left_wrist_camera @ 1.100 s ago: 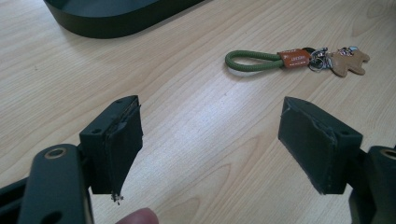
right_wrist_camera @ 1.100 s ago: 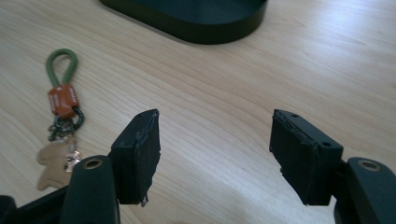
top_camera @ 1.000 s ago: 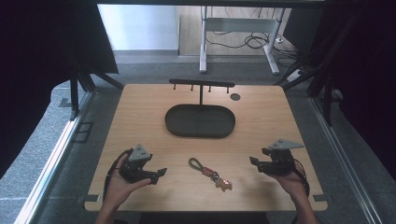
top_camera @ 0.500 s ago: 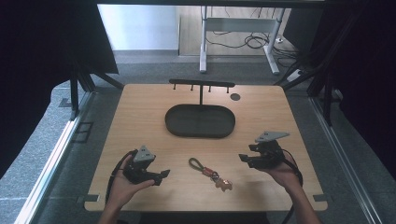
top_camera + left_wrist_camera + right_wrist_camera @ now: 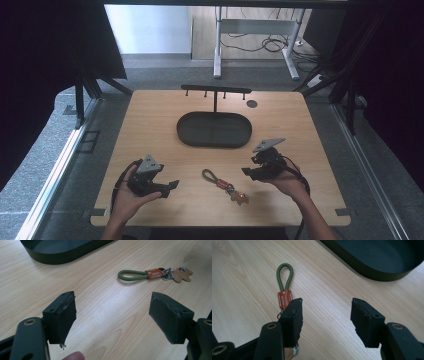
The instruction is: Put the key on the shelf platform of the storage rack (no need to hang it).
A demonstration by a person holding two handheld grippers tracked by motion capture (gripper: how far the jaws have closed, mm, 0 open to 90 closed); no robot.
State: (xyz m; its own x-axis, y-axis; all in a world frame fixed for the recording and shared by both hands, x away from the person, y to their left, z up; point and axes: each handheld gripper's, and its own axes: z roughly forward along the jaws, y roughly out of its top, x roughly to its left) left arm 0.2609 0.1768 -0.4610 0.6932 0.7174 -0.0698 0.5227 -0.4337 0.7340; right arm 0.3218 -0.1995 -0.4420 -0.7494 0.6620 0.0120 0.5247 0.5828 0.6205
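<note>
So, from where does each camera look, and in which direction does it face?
High view: sits above the person's side, facing forward and down on the light wooden table; both forearms, left gripper and right gripper show.
Left gripper view: rides the left gripper, looking along its open black fingers toward the green cord keyring.
Right gripper view: rides the right gripper, over its open fingers.
All share the keyring and the dark oval tray.
</note>
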